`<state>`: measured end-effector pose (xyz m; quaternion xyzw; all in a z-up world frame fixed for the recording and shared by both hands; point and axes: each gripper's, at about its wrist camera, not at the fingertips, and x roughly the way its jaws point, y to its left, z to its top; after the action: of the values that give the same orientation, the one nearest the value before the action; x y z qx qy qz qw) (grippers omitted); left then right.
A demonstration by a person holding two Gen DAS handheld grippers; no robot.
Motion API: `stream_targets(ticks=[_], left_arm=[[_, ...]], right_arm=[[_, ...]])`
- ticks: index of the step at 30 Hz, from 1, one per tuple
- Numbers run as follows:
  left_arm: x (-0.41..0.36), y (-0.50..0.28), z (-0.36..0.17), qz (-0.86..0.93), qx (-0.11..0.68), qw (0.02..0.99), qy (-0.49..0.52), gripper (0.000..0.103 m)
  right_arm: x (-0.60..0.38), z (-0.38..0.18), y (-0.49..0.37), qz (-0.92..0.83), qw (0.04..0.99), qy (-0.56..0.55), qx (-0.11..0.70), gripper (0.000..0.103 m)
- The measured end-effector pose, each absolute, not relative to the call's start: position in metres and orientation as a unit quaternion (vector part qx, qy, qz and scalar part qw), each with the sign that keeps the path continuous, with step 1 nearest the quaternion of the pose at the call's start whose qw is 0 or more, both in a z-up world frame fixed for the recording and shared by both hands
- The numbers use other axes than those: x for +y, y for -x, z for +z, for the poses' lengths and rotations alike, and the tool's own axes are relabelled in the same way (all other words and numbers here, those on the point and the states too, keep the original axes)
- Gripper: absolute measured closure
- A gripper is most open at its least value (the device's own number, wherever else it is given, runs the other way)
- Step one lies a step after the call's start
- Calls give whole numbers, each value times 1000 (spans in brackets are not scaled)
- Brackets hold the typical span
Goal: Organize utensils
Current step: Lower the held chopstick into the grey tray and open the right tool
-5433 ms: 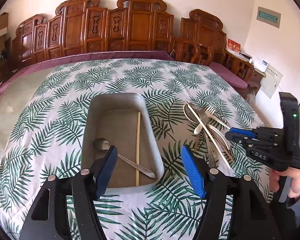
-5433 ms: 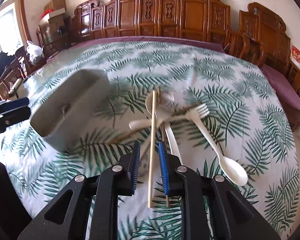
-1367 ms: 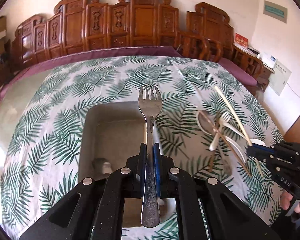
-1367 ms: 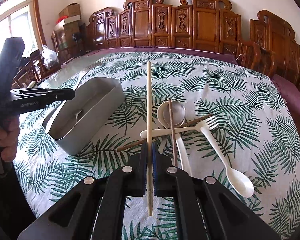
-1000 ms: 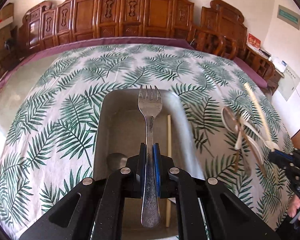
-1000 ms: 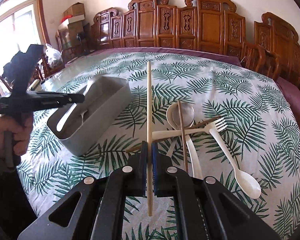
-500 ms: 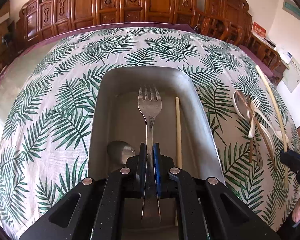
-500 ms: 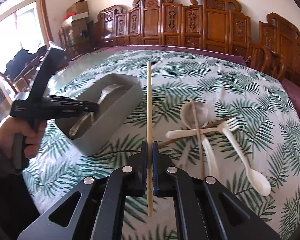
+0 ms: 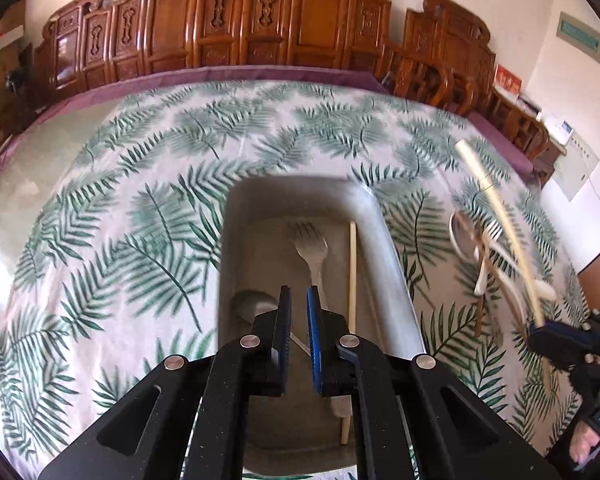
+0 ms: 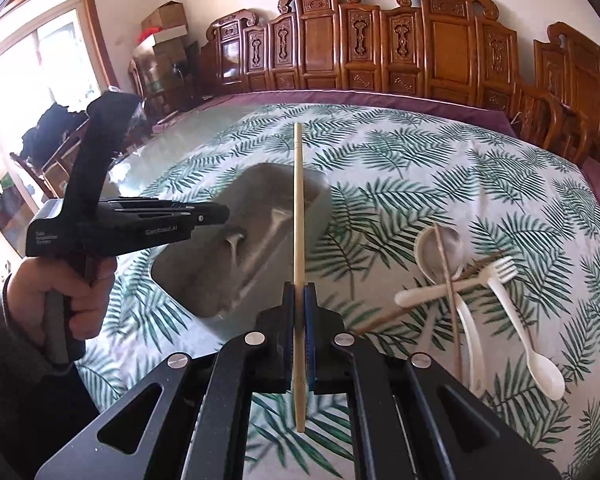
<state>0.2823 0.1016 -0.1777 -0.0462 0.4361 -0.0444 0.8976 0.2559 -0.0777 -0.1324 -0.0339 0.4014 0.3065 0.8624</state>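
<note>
**Fork in the tray, chopstick gripped**

The left gripper (image 9: 299, 300) hangs over the grey tray (image 9: 396, 264), jaws slightly parted with nothing between them. The metal fork (image 9: 312, 248) lies inside the tray beside a pale chopstick (image 9: 352, 272) and a metal spoon (image 9: 252, 304). The right gripper (image 10: 299, 296) clamps another chopstick (image 10: 298, 216). White plastic utensils (image 10: 512, 320) lie heaped toward the table's (image 10: 420, 168) right edge

Bright daylight from window (image 10: 40, 56); fisheye-warped edges, slight motion blur.

Right tongs (image 10: 299, 320) clamp pale chopstick (image 10: 298, 216); grey tray (image 10: 204, 280) beyond, contents blurred, possibly metal cutlery.
</note>
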Motion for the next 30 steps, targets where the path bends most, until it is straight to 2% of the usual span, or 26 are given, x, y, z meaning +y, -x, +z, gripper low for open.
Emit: stream_targets(ticks=[7, 9, 11, 13, 15, 17, 18, 20, 22, 26, 30], left_arm=[[125, -278, -160, -36, 415, 907, 58, 96], [131, -278, -157, -32, 411, 909, 59, 92], [137, -277, -152, -31, 403, 913, 60, 81], [142, -275, -147, -28, 396, 916, 61, 78], [147, -274, -143, -28, 391, 918, 64, 71], [152, -272, -139, -25, 384, 921, 68, 56], [154, -272, -137, -25, 380, 922, 70, 52], [159, -271, -134, -20, 372, 925, 75, 34], [164, -270, -131, -12, 366, 927, 81, 23], [174, -271, -130, 0, 363, 928, 90, 15], [182, -271, -129, 12, 360, 928, 96, 13]], right_arm=[[-50, -130, -268, 314, 855, 5, 414, 97], [-42, -131, -271, 316, 853, 1, 416, 97], [-33, -132, -274, 317, 850, -2, 420, 97], [-26, -135, -277, 316, 849, -7, 424, 97], [-20, -138, -282, 316, 846, -16, 430, 97], [-16, -140, -287, 314, 845, -24, 432, 97], [-13, -142, -290, 313, 843, -30, 435, 97], [-8, -145, -295, 311, 842, -36, 439, 97], [-2, -150, -300, 308, 841, -40, 443, 97], [9, -160, -308, 302, 838, -42, 453, 97], [15, -170, -312, 301, 832, -52, 463, 97]])
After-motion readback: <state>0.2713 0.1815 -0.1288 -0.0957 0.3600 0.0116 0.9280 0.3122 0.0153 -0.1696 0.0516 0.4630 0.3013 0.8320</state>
